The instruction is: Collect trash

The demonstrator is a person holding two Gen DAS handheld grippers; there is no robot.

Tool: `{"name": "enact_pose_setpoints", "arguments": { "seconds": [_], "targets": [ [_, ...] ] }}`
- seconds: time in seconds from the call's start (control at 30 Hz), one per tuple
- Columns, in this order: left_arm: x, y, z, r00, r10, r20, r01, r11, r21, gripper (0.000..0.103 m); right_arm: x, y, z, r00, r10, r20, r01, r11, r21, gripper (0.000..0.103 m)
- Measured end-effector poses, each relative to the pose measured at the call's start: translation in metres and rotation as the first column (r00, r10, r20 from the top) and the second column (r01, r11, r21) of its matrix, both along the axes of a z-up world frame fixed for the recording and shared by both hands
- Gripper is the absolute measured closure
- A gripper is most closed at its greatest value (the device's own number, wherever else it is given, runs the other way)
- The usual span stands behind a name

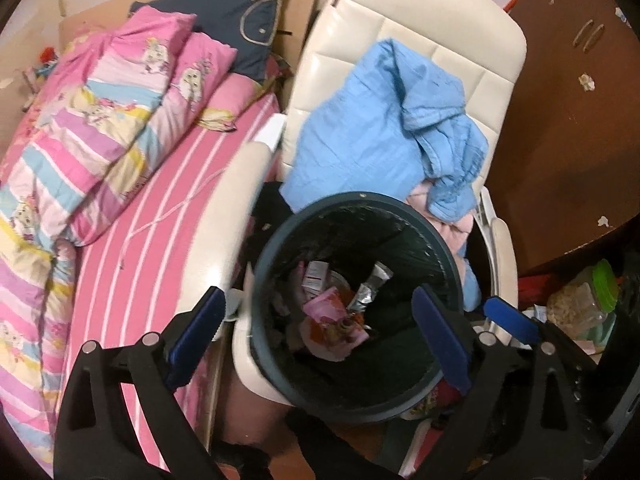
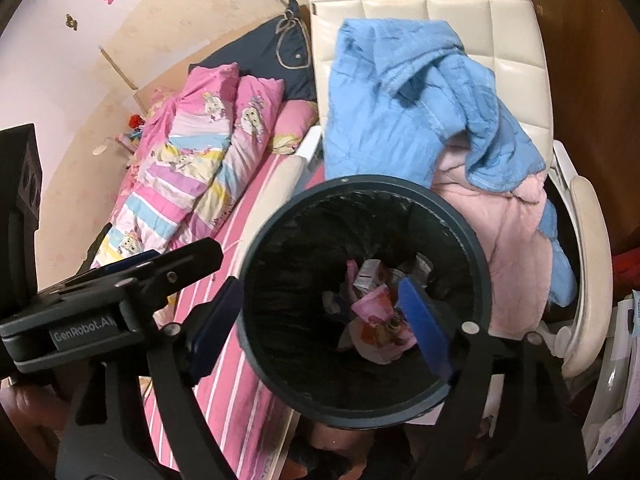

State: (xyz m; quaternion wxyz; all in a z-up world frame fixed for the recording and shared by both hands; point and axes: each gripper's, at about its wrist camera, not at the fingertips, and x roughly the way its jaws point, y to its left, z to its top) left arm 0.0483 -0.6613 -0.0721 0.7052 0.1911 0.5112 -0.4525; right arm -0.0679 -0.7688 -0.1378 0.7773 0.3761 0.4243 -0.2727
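Observation:
A round dark bin [image 1: 448, 264] with a black liner stands below me, in front of a cream chair; it also shows in the right wrist view [image 2: 256, 248]. Crumpled trash [image 1: 332, 312] lies inside: pink wrappers, a small carton, silver foil. The same trash [image 2: 376, 308] shows in the right wrist view. My left gripper [image 1: 320, 332] is open and empty above the bin's mouth. My right gripper [image 2: 324, 320] is open and empty above the bin too. The left gripper's body [image 2: 120, 296] shows at the left of the right wrist view.
A cream chair [image 1: 472, 48] behind the bin carries a blue jacket [image 1: 376, 128] and pink clothing [image 2: 512, 232]. A bed with a pink striped sheet [image 1: 160, 216] and a folded pink quilt [image 1: 100, 120] lies left. A brown wardrobe [image 1: 580, 120] stands right; a jar with a green lid [image 1: 584, 300] sits low right.

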Motion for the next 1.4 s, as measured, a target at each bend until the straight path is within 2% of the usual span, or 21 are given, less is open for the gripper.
{"name": "enact_pose_setpoints", "arguments": {
  "seconds": [0.3,0.6,0.97,1.2,1.4],
  "targets": [
    [0.027,0.055,0.03,0.993,0.071,0.091,-0.069,0.997,-0.027,0.005,0.034,0.043,0.024,0.997,0.044,0.057,-0.043,0.998,-0.035,0.018],
    [0.059,0.128,0.051,0.981,0.151,0.122,-0.143,0.987,-0.071,0.005,0.073,0.1,0.045,0.989,0.108,0.099,-0.103,0.993,-0.057,0.016],
    [0.092,0.217,0.073,0.943,0.235,0.236,-0.216,0.971,-0.103,0.005,0.116,0.18,0.069,0.972,0.209,0.109,-0.199,0.975,-0.101,0.016],
    [0.116,0.282,0.069,0.932,0.301,0.2,-0.284,0.952,-0.113,0.005,0.142,0.237,0.079,0.954,0.287,0.083,-0.273,0.95,-0.151,0.012],
    [0.135,0.34,0.057,0.916,0.369,0.161,-0.356,0.929,-0.102,0.005,0.162,0.287,0.074,0.934,0.351,0.071,-0.337,0.929,-0.152,0.011]
  ]
}}
